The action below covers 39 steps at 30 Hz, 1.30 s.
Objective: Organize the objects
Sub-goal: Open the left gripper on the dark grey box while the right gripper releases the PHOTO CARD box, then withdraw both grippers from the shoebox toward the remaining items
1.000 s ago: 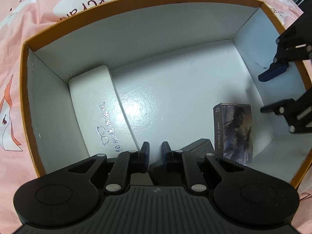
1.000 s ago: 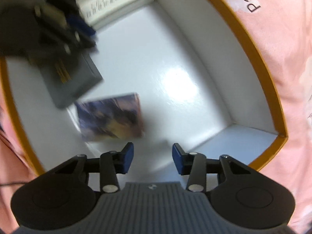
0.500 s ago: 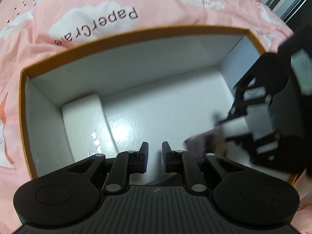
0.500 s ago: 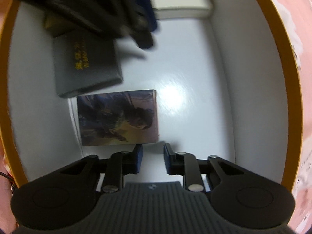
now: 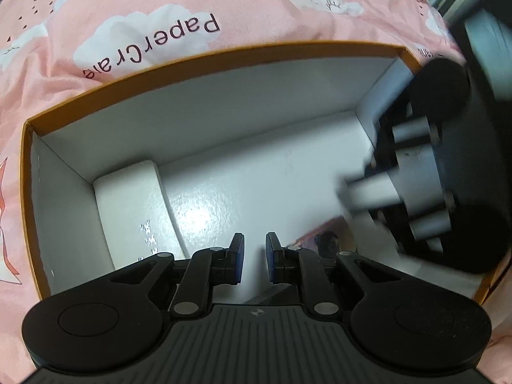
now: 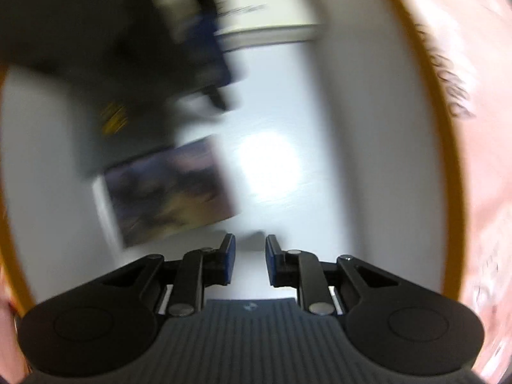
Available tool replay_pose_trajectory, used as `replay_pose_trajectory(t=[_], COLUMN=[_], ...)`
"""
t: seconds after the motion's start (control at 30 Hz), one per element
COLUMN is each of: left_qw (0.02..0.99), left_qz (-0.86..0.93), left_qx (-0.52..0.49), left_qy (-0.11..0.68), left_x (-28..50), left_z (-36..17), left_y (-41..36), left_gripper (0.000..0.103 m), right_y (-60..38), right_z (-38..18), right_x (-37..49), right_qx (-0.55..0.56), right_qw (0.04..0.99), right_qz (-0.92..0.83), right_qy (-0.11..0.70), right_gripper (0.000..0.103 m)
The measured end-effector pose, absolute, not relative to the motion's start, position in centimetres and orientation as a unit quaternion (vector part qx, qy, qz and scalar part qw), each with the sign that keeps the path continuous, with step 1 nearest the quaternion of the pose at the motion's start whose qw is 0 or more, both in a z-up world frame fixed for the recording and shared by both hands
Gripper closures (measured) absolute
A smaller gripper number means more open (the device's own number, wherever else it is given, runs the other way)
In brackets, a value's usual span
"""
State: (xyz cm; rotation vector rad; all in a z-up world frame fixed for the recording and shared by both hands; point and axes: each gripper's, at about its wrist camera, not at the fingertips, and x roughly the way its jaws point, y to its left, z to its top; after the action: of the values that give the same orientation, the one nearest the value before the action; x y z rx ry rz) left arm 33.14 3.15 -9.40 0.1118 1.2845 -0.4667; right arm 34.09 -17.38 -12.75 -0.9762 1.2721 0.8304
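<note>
An orange-rimmed box [image 5: 204,59] with a white inside lies on a pink cloth. In it lie a white glasses case [image 5: 131,211], a picture card box [image 6: 172,192] and a dark grey case [image 6: 128,128]. My left gripper [image 5: 255,257] hangs over the box's near side, jaws nearly closed and empty. My right gripper [image 6: 248,260] is above the box floor, jaws narrowly apart and empty. In the left wrist view the right gripper's body [image 5: 448,172] is a blur at the box's right end. The card box shows there too [image 5: 323,236].
The pink cloth [image 5: 134,16] with white clouds and printed letters surrounds the box on all sides. The right wrist view is blurred by motion. The box rim [image 6: 444,147] curves down its right side.
The left gripper has risen and pulled back from the box. The right gripper has narrowed its jaws and moved over the box, now blurred by motion. The card box now lies flat.
</note>
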Motion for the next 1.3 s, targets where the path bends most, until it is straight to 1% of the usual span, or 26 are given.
replay_pose_trajectory(t=[0.07, 0.17, 0.4, 0.43, 0.5, 0.6, 0.87, 0.93, 1.0, 1.17, 1.3], left_qw=[0.770, 0.765, 0.754, 0.754, 0.753, 0.752, 0.756, 0.771, 0.792, 0.840, 0.862], left_qz=[-0.218, -0.218, -0.224, -0.225, -0.227, -0.235, -0.215, -0.211, -0.207, -0.216, -0.233], left_qx=[0.057, 0.068, 0.082, 0.084, 0.088, 0.096, 0.095, 0.074, 0.061, 0.027, 0.002], left_qy=[0.597, 0.602, 0.612, 0.612, 0.611, 0.609, 0.611, 0.597, 0.571, 0.497, 0.451], left_x=[32.9, 32.6, 31.9, 31.8, 31.6, 31.4, 31.1, 30.8, 30.1, 27.2, 23.7], left_z=[-9.6, -9.8, -10.2, -10.2, -10.1, -10.0, -10.6, -10.0, -8.6, -4.0, -1.3], left_y=[3.2, 3.1, 3.0, 3.0, 2.9, 2.6, 2.5, 3.0, 3.4, 4.9, 4.0], left_gripper=[0.086, 0.086, 0.087, 0.087, 0.089, 0.091, 0.091, 0.091, 0.091, 0.091, 0.091], right_y=[-17.8, -17.9, -18.2, -18.3, -18.5, -18.8, -19.5, -19.9, -20.6, -22.8, -23.8], right_z=[-12.3, -12.2, -13.1, -13.1, -13.2, -13.3, -13.7, -13.2, -12.2, -8.0, -4.3], right_x=[35.0, 35.4, 34.9, 34.8, 34.6, 34.4, 34.5, 34.5, 34.4, 32.5, 29.0], right_qx=[-0.393, -0.358, -0.341, -0.333, -0.328, -0.323, -0.307, -0.303, -0.291, -0.237, -0.192], right_qw=[0.651, 0.672, 0.657, 0.656, 0.655, 0.657, 0.672, 0.684, 0.702, 0.759, 0.803], right_qz=[0.348, 0.354, 0.376, 0.381, 0.387, 0.394, 0.381, 0.370, 0.356, 0.326, 0.299], right_qy=[0.549, 0.543, 0.557, 0.560, 0.560, 0.557, 0.556, 0.551, 0.544, 0.512, 0.478], right_gripper=[0.083, 0.083, 0.087, 0.088, 0.094, 0.099, 0.098, 0.096, 0.095, 0.094, 0.093])
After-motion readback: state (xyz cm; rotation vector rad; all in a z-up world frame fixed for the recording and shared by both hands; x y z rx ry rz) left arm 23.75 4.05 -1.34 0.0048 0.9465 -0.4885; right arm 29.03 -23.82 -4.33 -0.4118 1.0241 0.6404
